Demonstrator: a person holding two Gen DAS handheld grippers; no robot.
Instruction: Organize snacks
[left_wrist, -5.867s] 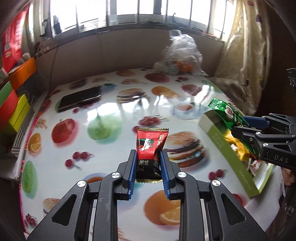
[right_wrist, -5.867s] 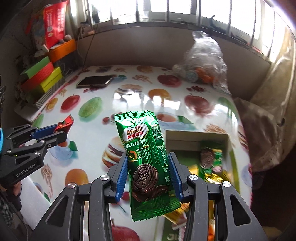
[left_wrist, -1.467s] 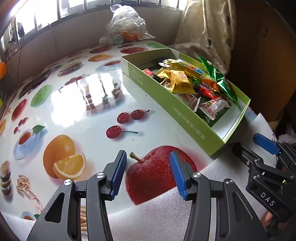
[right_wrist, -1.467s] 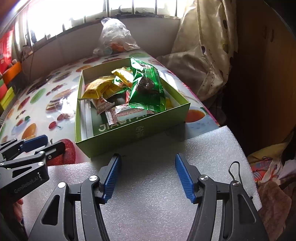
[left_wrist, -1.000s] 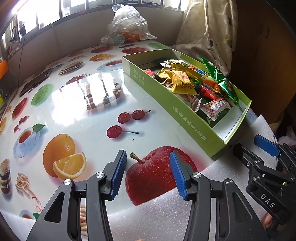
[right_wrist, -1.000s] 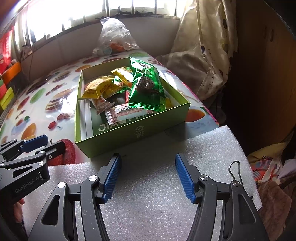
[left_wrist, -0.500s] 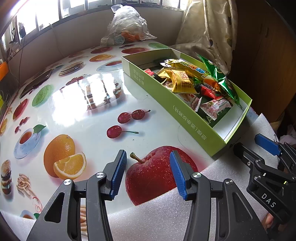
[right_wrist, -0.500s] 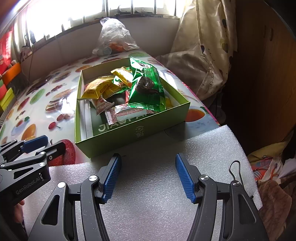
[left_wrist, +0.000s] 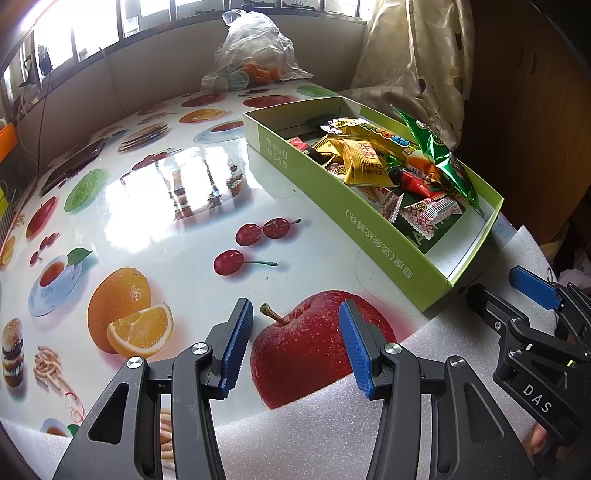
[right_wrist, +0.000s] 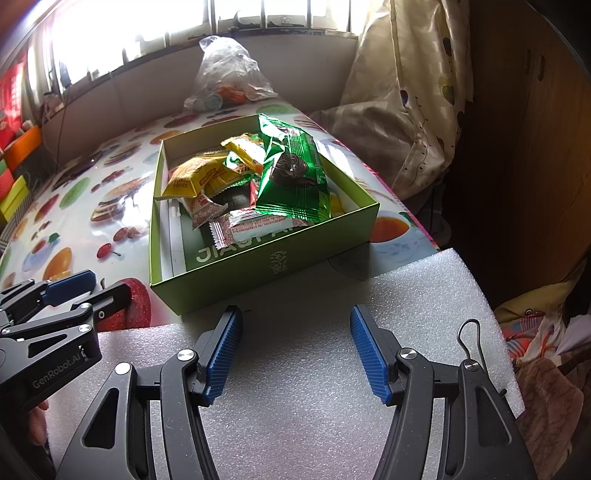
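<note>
A light green open box stands on the fruit-print table and holds several wrapped snacks. On top lies a shiny green biscuit pack, with yellow packets and red-and-white candies beside it. My left gripper hovers open over a printed apple at the table's near edge, nothing between its blue pads. My right gripper stands open above the white foam sheet, just short of the box's near wall. Each gripper shows in the other's view, the right gripper and the left gripper.
A clear plastic bag of items sits at the table's far edge below the window. A dark phone lies at far left. Coloured boxes stack on the left. A patterned curtain hangs right of the table.
Earlier my left gripper held a red-and-black candy and my right the green biscuit pack; both now stand empty, with the biscuit pack lying in the box. Over the last second nothing has moved.
</note>
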